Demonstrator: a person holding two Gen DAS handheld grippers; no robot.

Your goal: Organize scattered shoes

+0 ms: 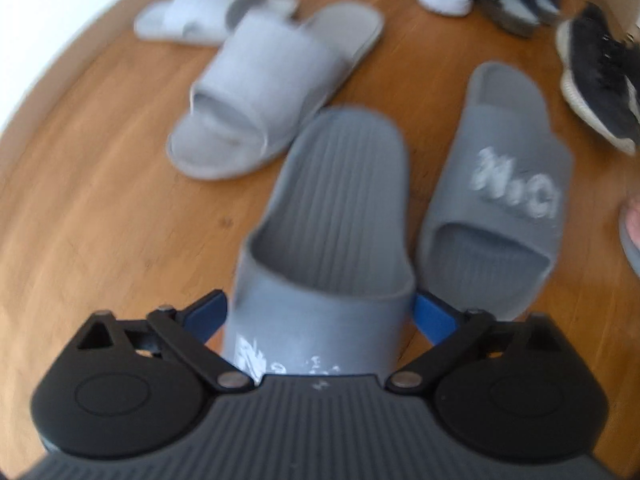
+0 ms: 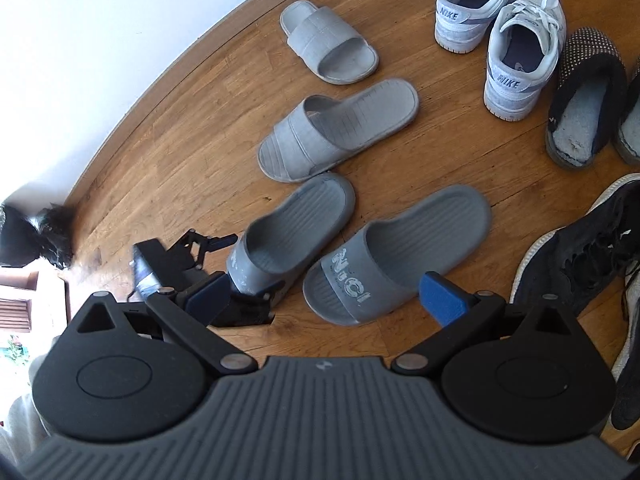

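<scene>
Slippers lie scattered on the wood floor [image 2: 180,152]. At nine o'clock from its mate, one dark grey slide [image 1: 320,232] sits between the spread pads of the left tool [image 1: 320,312], which do not seem to press it. Its twin [image 2: 384,252] lies just beside, at three o'clock. The right tool [image 2: 324,292] hangs wide open above both, holding nothing. Foam slides look light, springy; best pinched across the strap.

Bright daylight, perhaps from the left; left-wrist view motion-blurred, fisheye-bent edges throughout.
</scene>
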